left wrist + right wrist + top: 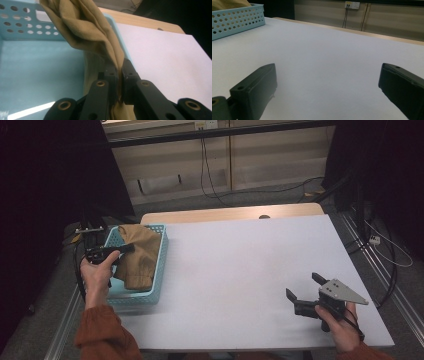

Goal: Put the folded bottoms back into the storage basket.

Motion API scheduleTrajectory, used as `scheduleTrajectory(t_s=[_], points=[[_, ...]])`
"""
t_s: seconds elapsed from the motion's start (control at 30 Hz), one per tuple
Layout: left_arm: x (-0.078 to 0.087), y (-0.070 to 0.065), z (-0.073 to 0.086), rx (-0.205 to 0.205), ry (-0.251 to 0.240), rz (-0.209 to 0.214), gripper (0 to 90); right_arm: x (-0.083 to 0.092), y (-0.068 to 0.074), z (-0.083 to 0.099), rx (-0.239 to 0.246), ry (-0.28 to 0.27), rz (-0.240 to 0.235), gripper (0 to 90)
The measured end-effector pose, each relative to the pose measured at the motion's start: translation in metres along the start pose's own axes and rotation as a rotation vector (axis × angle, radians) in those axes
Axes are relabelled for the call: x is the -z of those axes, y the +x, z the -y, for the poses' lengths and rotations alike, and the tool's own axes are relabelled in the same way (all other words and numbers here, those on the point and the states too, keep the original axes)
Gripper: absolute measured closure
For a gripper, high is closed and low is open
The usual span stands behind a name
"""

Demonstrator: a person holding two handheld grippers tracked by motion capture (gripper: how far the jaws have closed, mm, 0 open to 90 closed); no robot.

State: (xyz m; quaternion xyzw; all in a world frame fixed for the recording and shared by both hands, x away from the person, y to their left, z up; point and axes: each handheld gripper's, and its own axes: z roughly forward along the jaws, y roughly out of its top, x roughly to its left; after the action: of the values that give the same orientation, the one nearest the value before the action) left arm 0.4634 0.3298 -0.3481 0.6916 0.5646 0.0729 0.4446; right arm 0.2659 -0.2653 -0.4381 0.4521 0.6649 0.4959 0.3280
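The surface (240, 270) was big, white and flat, with a strip of light wood along its far edge. Behind it stood a pale wall (260, 160) with black cables (205, 165) hanging down, and a grey floor with more cables on the right side. A white wall socket (352, 5) showed in the right gripper view.

A light blue basket (150, 292) with small round holes in its walls sat on the left part of the surface, close to the near left corner. Inside it lay a brown cloth (140, 255), all bunched up. Part of the cloth hung over the basket's right wall, and some of it reached up past the rim.

The left hand-held gripper (112, 251) was over the basket. Its two black jaws were squeezed tight on a fold of the brown cloth. In the left gripper view the fold ran right between the jaws, and the bare blue floor of the basket showed beside it.

The right hand-held gripper (303, 291) was low over the near right part of the surface, well apart from the basket. Its jaws stood wide apart with nothing between them. A grey three-cornered plate sat on top of it.
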Motion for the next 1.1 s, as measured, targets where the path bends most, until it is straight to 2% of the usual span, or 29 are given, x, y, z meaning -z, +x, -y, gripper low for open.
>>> scheduleTrajectory(t_s=[0.57, 0.8, 0.97, 1.1], points=[[-0.003, 0.015, 0.004, -0.029, 0.006, -0.058, 84.8, -0.001, 0.001, 0.000, 0.000, 0.003, -0.005, 1.7], [-0.008, 0.022, 0.007, -0.020, 0.027, -0.092, 84.8, -0.001, 0.001, 0.000, -0.001, 0.004, -0.005, 1.7], [-0.010, 0.025, 0.008, -0.031, 0.040, -0.102, 84.7, -0.002, 0.001, 0.001, -0.001, 0.004, -0.005, 1.6], [-0.010, 0.031, 0.010, -0.011, 0.039, -0.116, 84.7, -0.002, 0.001, 0.001, -0.002, 0.004, -0.005, 1.6]])
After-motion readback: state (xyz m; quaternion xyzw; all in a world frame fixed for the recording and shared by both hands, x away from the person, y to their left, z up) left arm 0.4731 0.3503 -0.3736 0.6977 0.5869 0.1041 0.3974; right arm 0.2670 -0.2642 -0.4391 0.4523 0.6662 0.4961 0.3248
